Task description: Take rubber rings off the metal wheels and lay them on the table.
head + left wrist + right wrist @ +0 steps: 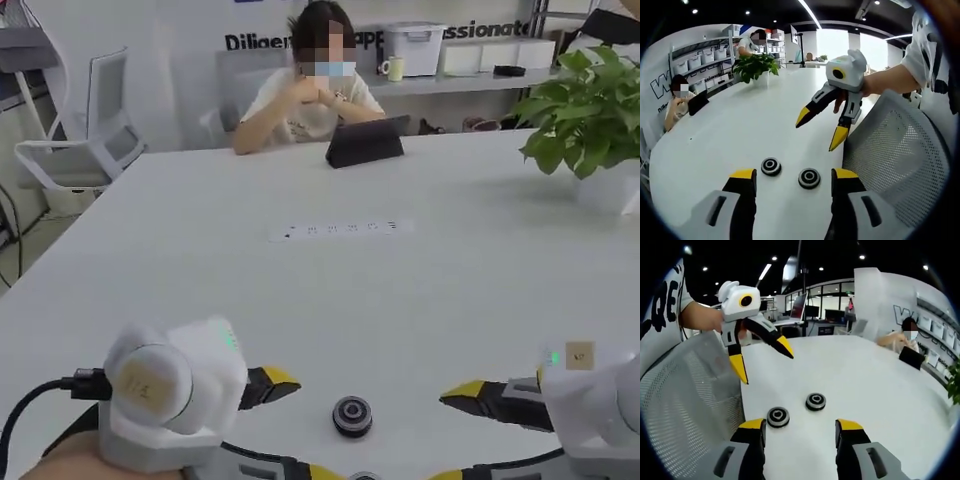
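Observation:
Two small metal wheels with black rubber rings lie flat on the white table (330, 300), close to its near edge. The farther wheel (352, 415) (771, 166) (815, 401) sits between the two grippers. The nearer wheel (809, 178) (778, 416) lies beside it, towards the person. My left gripper (300, 425) (794, 175) (764, 360) stands open on the wheels' left, nothing between its yellow tips. My right gripper (455, 433) (800, 425) (820, 131) faces it from the right, open and holding nothing. Both hover just above the table, short of the wheels.
A person sits at the table's far side behind a dark tablet (365, 145). A flush socket strip (340, 230) lies mid-table. A potted plant (590, 110) stands at the far right. A grey mesh chair back (890, 150) is behind the near edge.

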Tool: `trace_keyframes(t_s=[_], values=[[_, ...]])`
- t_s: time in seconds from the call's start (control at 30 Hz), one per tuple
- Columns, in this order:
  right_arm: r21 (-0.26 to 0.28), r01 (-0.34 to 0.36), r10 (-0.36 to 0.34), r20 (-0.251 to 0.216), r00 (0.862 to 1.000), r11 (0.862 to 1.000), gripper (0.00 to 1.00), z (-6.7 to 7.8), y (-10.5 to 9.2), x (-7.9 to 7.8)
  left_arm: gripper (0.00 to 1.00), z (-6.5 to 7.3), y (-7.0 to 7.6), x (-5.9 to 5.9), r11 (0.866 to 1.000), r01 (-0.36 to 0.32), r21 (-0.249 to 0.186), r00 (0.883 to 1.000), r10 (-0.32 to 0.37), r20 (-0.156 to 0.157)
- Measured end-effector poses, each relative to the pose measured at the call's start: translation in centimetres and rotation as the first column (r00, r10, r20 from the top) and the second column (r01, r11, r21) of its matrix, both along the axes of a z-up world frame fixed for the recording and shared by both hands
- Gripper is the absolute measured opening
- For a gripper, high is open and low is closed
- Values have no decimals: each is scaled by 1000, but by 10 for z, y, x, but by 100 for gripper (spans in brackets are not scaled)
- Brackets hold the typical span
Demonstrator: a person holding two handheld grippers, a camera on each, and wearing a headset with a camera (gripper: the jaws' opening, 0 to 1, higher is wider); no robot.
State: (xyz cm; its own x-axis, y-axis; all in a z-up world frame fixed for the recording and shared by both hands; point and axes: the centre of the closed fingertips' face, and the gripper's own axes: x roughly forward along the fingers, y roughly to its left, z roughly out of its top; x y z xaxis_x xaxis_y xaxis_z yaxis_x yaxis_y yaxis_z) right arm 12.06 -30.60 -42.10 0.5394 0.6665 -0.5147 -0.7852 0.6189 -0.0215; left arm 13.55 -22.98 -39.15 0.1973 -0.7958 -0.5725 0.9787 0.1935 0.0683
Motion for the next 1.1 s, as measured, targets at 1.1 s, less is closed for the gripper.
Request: trace_keyframes(t_s=[1.1], values=[[65,-70,75,-78,994,995,35,-25,24,-6,35,-47,-24,-20,991,112,71,991,-106,-82]])
